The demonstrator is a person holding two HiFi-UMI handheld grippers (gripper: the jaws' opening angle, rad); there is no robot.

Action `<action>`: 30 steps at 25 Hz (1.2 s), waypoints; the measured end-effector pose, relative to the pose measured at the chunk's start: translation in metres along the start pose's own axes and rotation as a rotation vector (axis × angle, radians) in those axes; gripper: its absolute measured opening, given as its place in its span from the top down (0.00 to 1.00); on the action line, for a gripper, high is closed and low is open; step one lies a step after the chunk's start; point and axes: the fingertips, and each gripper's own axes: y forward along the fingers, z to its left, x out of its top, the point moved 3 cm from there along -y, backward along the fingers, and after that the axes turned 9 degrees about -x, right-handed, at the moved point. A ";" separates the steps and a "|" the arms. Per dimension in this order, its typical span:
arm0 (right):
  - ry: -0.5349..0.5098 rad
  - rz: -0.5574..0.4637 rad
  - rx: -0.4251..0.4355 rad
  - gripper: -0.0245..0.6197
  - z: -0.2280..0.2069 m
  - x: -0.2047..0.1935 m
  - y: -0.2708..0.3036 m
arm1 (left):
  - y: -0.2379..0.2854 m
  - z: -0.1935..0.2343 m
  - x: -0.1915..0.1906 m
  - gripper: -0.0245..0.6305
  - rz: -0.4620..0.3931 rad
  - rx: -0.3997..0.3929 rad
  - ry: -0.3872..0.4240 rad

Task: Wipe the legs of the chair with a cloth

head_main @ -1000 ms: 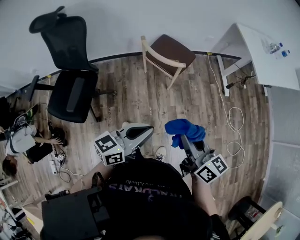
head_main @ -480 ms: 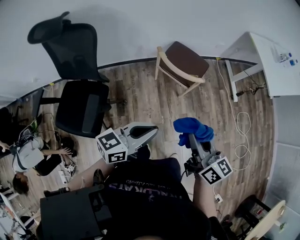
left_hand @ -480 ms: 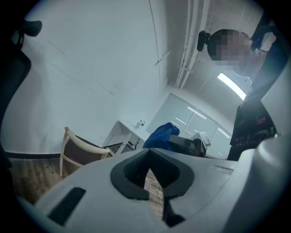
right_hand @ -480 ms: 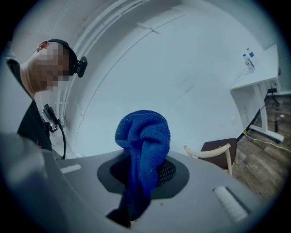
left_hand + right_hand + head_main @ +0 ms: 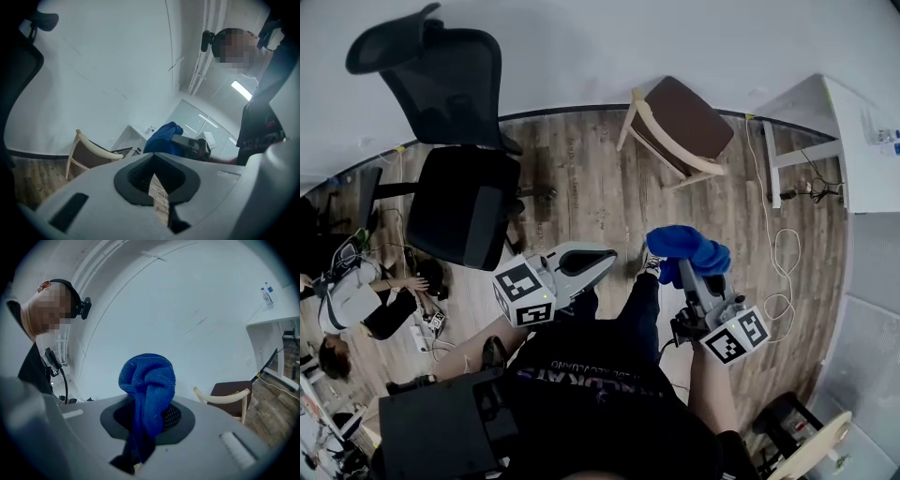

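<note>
- Overhead, a person is standing on a wood-plank floor (image 5: 581, 178) and holding a pair of tongs in each hand at about waist height.
- The right tongs (image 5: 692, 274) (image 5: 145, 427) are pinching a blue cloth (image 5: 686, 251) (image 5: 147, 385). The ribbed fabric is bulging up out of the jaws in a rounded bunch, and a narrower tail is running down between them.
- The left tongs (image 5: 600, 260) (image 5: 157, 187) are carrying nothing. Their jaws are pressing nearly together, with only a thin sliver of floor showing between them.
- A wooden chair (image 5: 675, 127) (image 5: 229, 399) is standing by the white wall, ahead of the person and well apart from both pairs of tongs. It is showing a dark brown seat, a pale curved backrest and pale legs (image 5: 625, 136).
- The blue cloth is hanging in the air in front of the person's body, well apart from those legs.
- A black mesh office chair (image 5: 455, 178) is standing to the left of the wooden chair, nearer the left tongs.
- A white desk (image 5: 862, 131) is sitting at the far right, and a white cable (image 5: 783, 253) is looping across the floor near it.
- Another person (image 5: 356, 300) is sitting low on the floor at the far left edge.
</note>
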 end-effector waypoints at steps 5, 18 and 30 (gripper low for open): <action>-0.023 0.073 0.078 0.84 -0.029 0.012 0.027 | 0.019 0.018 0.001 0.96 -0.039 0.091 -0.010; -0.064 0.260 0.246 0.84 -0.120 0.000 0.108 | 0.094 0.075 -0.034 0.96 -0.120 0.272 -0.059; -0.098 0.383 0.281 0.84 -0.177 -0.093 0.199 | 0.086 0.181 -0.096 0.96 -0.164 0.375 -0.121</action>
